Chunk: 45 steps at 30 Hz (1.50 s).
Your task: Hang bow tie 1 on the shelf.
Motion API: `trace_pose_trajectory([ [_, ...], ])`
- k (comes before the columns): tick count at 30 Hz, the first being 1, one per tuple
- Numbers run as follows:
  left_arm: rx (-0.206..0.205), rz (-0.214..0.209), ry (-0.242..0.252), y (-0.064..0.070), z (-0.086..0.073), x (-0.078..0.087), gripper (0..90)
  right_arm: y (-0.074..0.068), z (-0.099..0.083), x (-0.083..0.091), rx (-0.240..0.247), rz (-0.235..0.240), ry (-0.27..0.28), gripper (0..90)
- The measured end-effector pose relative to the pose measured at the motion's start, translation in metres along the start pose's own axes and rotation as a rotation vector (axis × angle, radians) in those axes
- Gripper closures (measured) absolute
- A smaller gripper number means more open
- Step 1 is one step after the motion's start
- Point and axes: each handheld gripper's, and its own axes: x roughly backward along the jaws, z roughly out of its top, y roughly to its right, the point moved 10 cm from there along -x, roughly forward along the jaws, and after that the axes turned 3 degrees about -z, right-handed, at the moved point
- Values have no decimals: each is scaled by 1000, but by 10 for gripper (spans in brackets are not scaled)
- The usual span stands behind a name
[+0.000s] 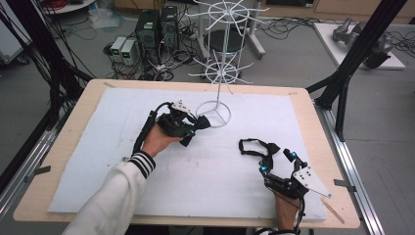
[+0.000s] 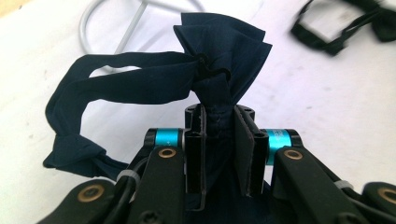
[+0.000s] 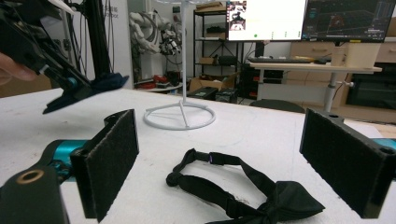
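Left gripper view: left claw (image 2: pixel 219 140) pinches navy bow tie (image 2: pixel 219 56), strap looping left.

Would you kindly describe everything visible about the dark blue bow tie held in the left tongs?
The dark blue bow tie looks like soft pleated fabric. The left tongs are shut on one wing just below its centre knot; the other wing fans out above. Its neck strap loops away leftward, ending in a small knot. It is held near the white wire stand's ring base.
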Motion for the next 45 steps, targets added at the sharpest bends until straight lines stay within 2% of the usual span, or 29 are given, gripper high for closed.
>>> trace_pose_trajectory([
  [5, -39, -19, 42, 3, 3, 11, 753, 0, 0, 0, 2, 0, 1, 110],
  [10, -53, -35, 63, 3, 5, 18, 753, 0, 0, 0, 3, 3, 1, 110],
  [17, -51, -37, 126, -2, 11, 31, 753, -1, 0, 1, -2, 4, -1, 110],
  [20, -50, -50, 145, -3, 12, 36, 753, -1, 0, 0, 3, 3, 3, 110],
  [21, -44, -66, 160, -3, 13, 39, 753, 0, 0, 0, 5, 2, 3, 110],
  [24, -41, -78, 197, -5, 17, 45, 754, 0, 0, 0, 5, 2, 4, 110],
  [28, -42, -79, 245, -9, 24, 55, 754, 0, 0, 0, 6, 2, 4, 110],
  [33, -54, -67, 274, -15, 31, 65, 755, -1, 0, 1, -4, 5, -3, 110],
  [37, -40, -73, 324, -20, 35, 72, 755, -1, 0, 0, -2, 4, -2, 110],
  [40, -27, -78, 342, -24, 35, 76, 756, -1, 0, 0, -2, 4, -2, 110],
  [45, -41, -71, 344, -28, 40, 80, 756, -1, -1, 1, -7, 5, -5, 110],
])
